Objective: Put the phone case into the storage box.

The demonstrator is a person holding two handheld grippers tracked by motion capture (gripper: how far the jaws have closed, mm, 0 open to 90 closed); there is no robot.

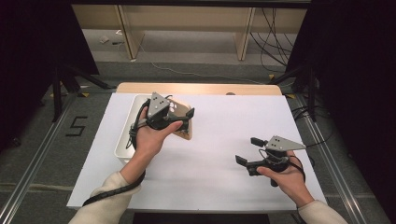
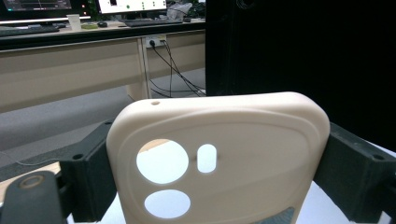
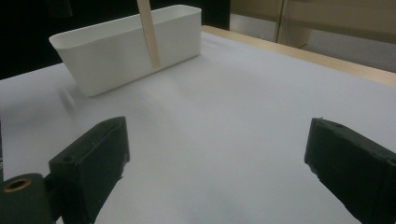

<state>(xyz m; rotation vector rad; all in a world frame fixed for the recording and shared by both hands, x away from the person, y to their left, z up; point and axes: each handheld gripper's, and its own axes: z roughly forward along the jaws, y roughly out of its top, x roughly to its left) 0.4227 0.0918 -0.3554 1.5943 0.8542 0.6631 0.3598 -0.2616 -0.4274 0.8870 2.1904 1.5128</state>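
Observation:
A cream phone case [image 2: 243,140] with round camera cut-outs stands upright between the black jaws of my left gripper [image 2: 219,182], which is shut on its two side edges. From above, the left gripper [image 1: 181,117] holds the case [image 1: 183,133] just over the right rim of a white bin [image 1: 125,140]. In the right gripper view the case [image 3: 149,32] appears edge-on as a thin beige strip in front of the bin [image 3: 116,51]. My right gripper [image 1: 250,150] hovers over the white table at the right. Its jaws [image 3: 219,172] stand wide apart with nothing between them.
The white table sheet [image 1: 215,135] lies bare between the two hands. A wooden table edge [image 1: 201,88] runs along the back. Beyond it are grey floor, loose cables [image 1: 275,37] and black stands at both sides.

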